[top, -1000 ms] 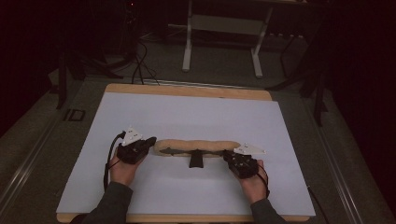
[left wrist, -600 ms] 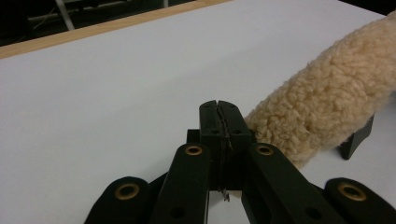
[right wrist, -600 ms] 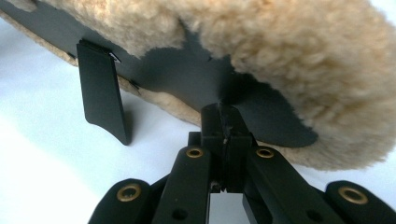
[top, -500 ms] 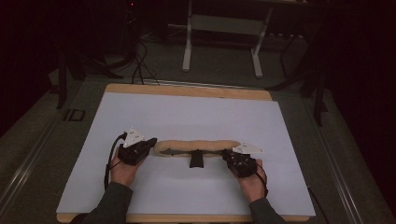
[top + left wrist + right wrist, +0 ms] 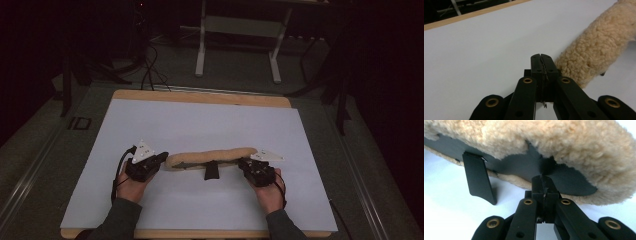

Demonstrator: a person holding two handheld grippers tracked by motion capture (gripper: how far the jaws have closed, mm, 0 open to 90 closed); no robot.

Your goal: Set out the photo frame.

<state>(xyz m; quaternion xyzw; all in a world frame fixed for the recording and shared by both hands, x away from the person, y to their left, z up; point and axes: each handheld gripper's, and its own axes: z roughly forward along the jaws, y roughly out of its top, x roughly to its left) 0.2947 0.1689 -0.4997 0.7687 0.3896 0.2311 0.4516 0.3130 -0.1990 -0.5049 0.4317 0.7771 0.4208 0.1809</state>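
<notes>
The high view looks forward and down over the white table [image 5: 200, 125]. 2 gripper views sit close, low. All share the fleece pad [image 5: 212, 156], seemingly.

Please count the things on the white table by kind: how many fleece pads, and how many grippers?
Fleece pad: 1
Grippers: 2, the left gripper and the right gripper
Total: 3

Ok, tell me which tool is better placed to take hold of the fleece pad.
Probably the right tool: its tip sits against the black lining of the fleece pad. The left tool points past the pad's end.
</notes>
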